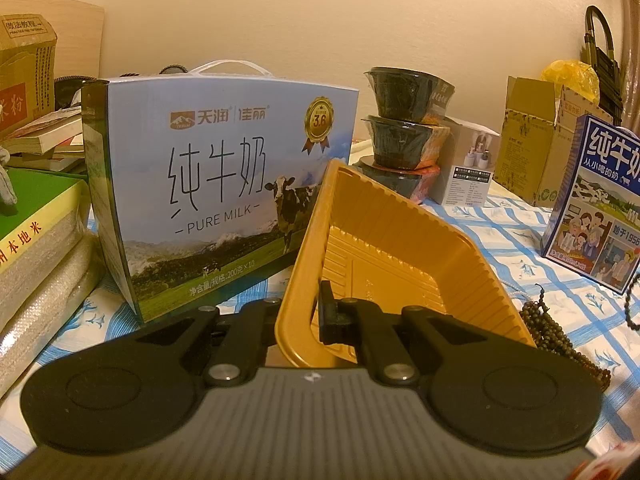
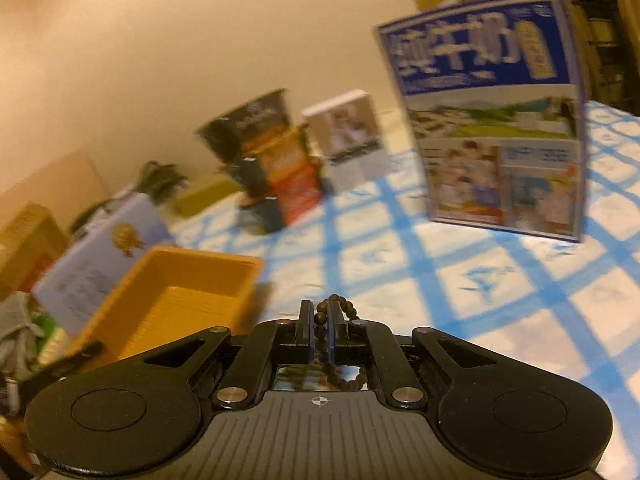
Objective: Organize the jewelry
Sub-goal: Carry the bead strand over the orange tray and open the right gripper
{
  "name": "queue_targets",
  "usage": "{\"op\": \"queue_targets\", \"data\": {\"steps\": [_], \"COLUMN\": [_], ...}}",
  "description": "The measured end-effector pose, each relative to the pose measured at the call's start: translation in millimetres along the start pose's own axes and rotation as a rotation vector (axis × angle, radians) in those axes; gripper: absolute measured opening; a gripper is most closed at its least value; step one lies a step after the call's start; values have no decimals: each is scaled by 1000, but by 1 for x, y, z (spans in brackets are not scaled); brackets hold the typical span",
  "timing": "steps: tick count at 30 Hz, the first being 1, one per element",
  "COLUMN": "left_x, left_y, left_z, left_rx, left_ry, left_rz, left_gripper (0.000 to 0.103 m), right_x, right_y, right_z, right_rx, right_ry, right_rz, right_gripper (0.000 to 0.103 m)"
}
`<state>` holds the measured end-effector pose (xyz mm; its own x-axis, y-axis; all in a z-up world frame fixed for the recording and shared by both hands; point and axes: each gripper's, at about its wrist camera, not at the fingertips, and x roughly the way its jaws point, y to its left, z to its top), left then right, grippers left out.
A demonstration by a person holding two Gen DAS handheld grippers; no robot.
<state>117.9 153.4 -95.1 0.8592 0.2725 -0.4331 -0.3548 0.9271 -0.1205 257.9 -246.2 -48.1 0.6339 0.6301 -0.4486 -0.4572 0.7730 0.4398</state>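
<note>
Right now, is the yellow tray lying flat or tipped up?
Tipped up. The left gripper pinches the tray by its near rim, so its far corner rises against the milk box and its inside, empty, faces the camera.

Plastic, cloth, printed card and beads in front of me.
My matt black gripper [image 1: 298,320] clamps a glossy ribbed yellow plastic tray [image 1: 384,240]; dull brown beads [image 2: 334,308] look wooden; the surface [image 2: 480,280] wears blue-checked cloth; the milk carton [image 1: 216,184] is smooth printed card.

A lived-in home storage corner: a table [image 1: 500,240] under a blue-checked cloth, crowded with milk cartons [image 1: 224,184], stacked instant-food bowls [image 1: 404,128], cardboard boxes [image 1: 532,140] and piled books [image 1: 44,136] along its far edge against a plain wall.
</note>
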Motion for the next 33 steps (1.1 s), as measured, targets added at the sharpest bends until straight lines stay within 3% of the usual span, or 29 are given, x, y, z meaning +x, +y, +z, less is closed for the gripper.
{"op": "queue_targets", "data": {"steps": [9,14,21,26,28,30,33], "left_x": [-1,-1,-1,0,0,0,-1], "left_y": [-1,-1,0,0,0,1,1], "left_z": [1,1,2,2,1,1,2], "left_rx": [-4,-6,-2,-3,-2,-7,-7], "left_ry": [0,1,4,5,6,7,6], "left_rz": [-4,-8,-14,-15,-13,-13,-12], "left_gripper": [6,6,6,6,6,6,6], "right_x": [41,78,128,145,146,141,130], "right_y": [73,113,149,152,146,140,128], "right_z": [-11,-28,-53,-53,-49,-44,-39], "right_rx": [52,82,125,202,231,237,239], "right_ry": [67,128,203,185,162,133,102], "right_rz": [273,375,404,365,357,351,320], "right_gripper": [6,6,6,8,17,49,51]}}
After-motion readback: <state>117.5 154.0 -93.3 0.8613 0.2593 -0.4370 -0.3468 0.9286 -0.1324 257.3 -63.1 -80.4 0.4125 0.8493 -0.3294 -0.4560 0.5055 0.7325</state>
